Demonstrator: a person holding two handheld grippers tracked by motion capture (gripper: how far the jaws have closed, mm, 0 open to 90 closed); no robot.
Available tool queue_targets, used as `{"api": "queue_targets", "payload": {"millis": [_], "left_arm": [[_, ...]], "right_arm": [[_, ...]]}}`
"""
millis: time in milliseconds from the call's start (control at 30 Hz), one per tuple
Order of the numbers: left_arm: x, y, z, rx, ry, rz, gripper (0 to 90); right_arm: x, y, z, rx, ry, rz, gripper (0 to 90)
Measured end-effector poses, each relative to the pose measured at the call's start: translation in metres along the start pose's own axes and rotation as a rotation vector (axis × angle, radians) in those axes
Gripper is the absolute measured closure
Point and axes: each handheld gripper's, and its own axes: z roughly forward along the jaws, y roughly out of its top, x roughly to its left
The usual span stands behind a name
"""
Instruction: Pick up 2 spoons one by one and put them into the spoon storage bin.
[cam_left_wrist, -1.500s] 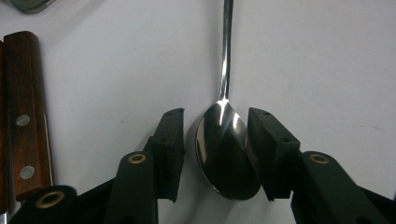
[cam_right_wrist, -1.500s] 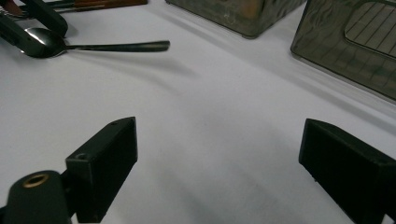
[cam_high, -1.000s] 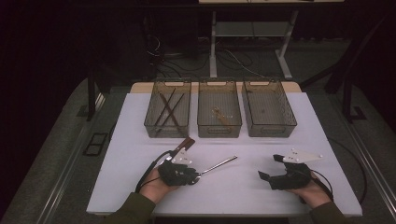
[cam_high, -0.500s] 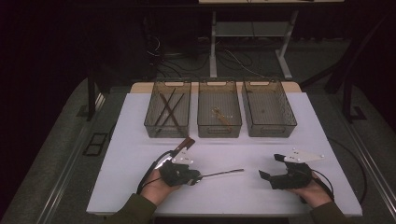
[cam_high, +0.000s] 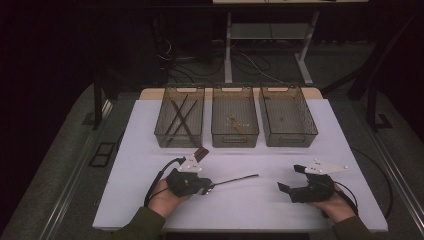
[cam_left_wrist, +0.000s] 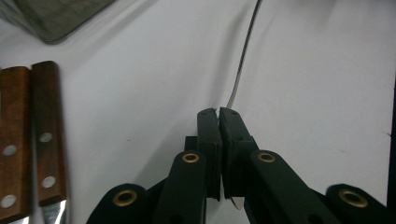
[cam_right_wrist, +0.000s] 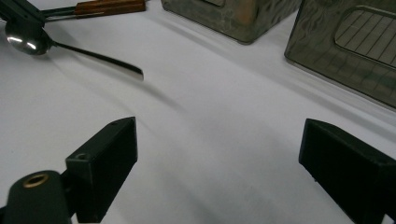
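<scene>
The work in hand looks like sorting cutlery from the white counter (cam_high: 150, 200) into the three clear bins at its far edge. Some of it appears done: the left bin (cam_high: 179, 117) already holds several long dark pieces lying crosswise, too small in the high view to name, and the middle bin (cam_high: 235, 117) has a small brownish item on its floor. The right bin (cam_high: 287, 117) looks bare apart from a tiny speck.

The left gripper (cam_high: 204, 188) has just closed its jaws and now clamps a spoon (cam_high: 235, 179) at the bowl end; in the left gripper view the jaws stand together with the thin metal handle (cam_left_wrist: 243, 60) running on past their tips. The right gripper view shows the spoon's bowl (cam_right_wrist: 25, 39) pinched at the left gripper's tip and the handle slanting out above the counter, which suggests the pick is made, though the spoon remains low and near the counter's front. Carrying it to a bin and letting go is left to do.

Two wooden-handled knives (cam_left_wrist: 28, 140) lie side by side on the counter just beside the left gripper, so at least those wait their turn.

The right gripper (cam_high: 292, 180) rests at the front right with its jaws wide apart and nothing between them.
</scene>
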Motion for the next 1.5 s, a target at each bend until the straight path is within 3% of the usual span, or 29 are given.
{"api": "queue_targets", "payload": {"millis": [833, 1133, 1500], "left_arm": [[0.022, 0.006, -0.024, -0.103, 0.092, -0.062, 88.5], [0.036, 0.018, -0.024, -0.132, 0.093, -0.075, 88.5], [0.047, 0.046, -0.018, -0.168, 0.092, -0.073, 88.5]], "right_arm": [[0.0, 0.0, 0.001, 0.003, 0.002, 0.001, 11.3], [0.001, -0.001, 0.001, -0.001, 0.002, 0.008, 11.3], [-0.002, -0.004, 0.002, 0.002, 0.007, 0.016, 11.3]]}}
